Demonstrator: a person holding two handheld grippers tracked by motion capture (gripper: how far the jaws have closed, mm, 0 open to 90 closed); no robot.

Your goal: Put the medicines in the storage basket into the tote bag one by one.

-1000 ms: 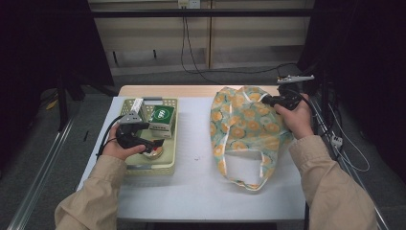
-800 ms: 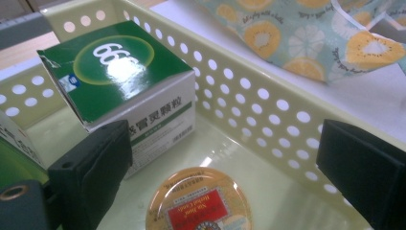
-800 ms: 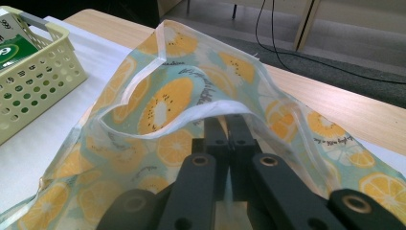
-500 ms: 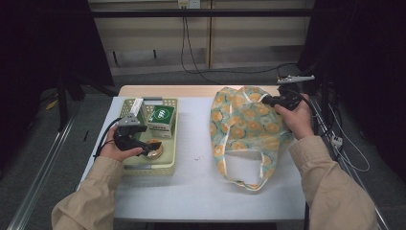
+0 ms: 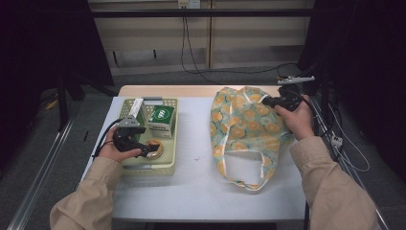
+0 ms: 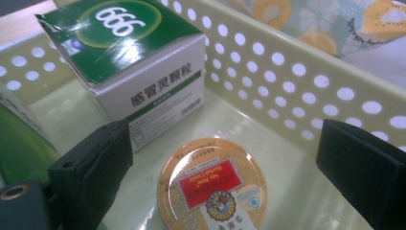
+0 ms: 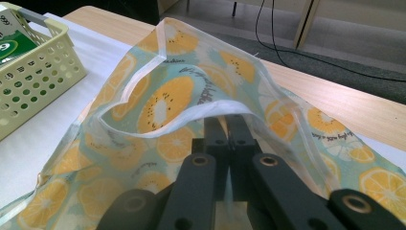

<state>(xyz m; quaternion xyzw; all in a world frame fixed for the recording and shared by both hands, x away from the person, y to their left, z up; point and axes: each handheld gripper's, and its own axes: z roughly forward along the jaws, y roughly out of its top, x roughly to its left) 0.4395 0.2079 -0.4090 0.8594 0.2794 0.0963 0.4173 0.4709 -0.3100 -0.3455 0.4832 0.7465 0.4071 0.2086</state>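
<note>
**Spotter:** What worries you from here?

**Me:** Two things. My left gripper (image 6: 225, 158) hangs over the round orange tin (image 6: 213, 187) in the pale green perforated basket (image 5: 167, 163), and the green-and-white medicine box (image 6: 143, 72) sits just beside that tin at its 11 o'clock. If I drop in crooked, the left-hand pad (image 6: 93, 170) could catch the box corner and shove it, or the tin could skate on the smooth basket floor and pop out as I close. The basket wall at 3 o'clock is close to the other pad too, so I could pinch plastic instead of metal.

**Spotter:** And the bag side?

**Me:** My right gripper (image 7: 229, 132) has the white-trimmed rim of the citrus-print bag (image 5: 249, 124) lifted at the bag's 1 o'clock corner, on the high view. The cloth is thin; I judge it could slip free and the mouth would collapse flat on the table.

**Spotter:** Claw state?

**Me:** Left one is spread wide, jaws either side of the tin, touching nothing I can make out. Right one is closed tight, jaws together under the hem; the fabric drapes over them, so I take it as gripped.

**Spotter:** Tin's position?

**Me:** Near end of the basket, flat, label up, well apart from the bag.
</note>
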